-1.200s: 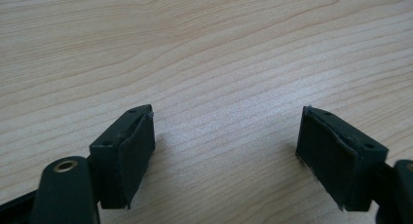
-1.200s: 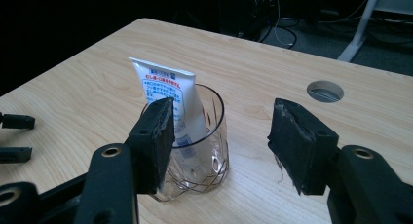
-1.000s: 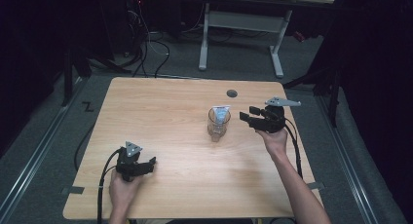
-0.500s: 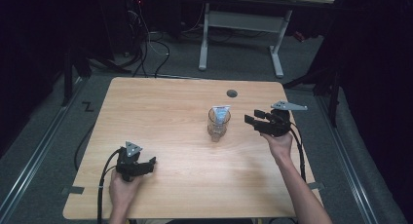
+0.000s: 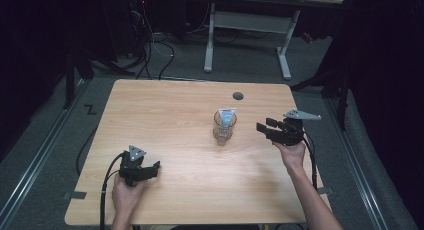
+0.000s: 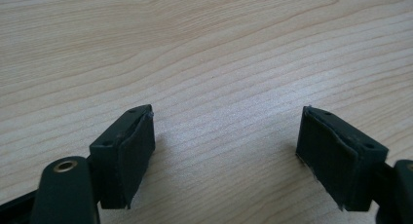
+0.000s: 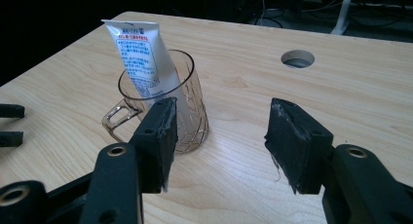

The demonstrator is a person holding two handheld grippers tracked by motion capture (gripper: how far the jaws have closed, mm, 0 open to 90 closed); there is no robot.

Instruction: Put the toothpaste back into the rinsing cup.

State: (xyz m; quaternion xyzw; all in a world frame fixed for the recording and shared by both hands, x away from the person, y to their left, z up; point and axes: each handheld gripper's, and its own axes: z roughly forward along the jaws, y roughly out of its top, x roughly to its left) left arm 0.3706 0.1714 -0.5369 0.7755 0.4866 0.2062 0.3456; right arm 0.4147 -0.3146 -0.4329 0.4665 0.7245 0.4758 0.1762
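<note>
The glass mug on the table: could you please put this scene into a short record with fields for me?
mug: clear glass mug with a handle, upright on the wooden table
contents: white tube standing in the mug, leaning against its rim
right gripper: right gripper beside the mug, fingers apart, closing a little just now, nothing between them
left gripper: left gripper low over bare wood near the table's front, fingers open, holding nothing
other: round hole in the tabletop behind the mug
</note>
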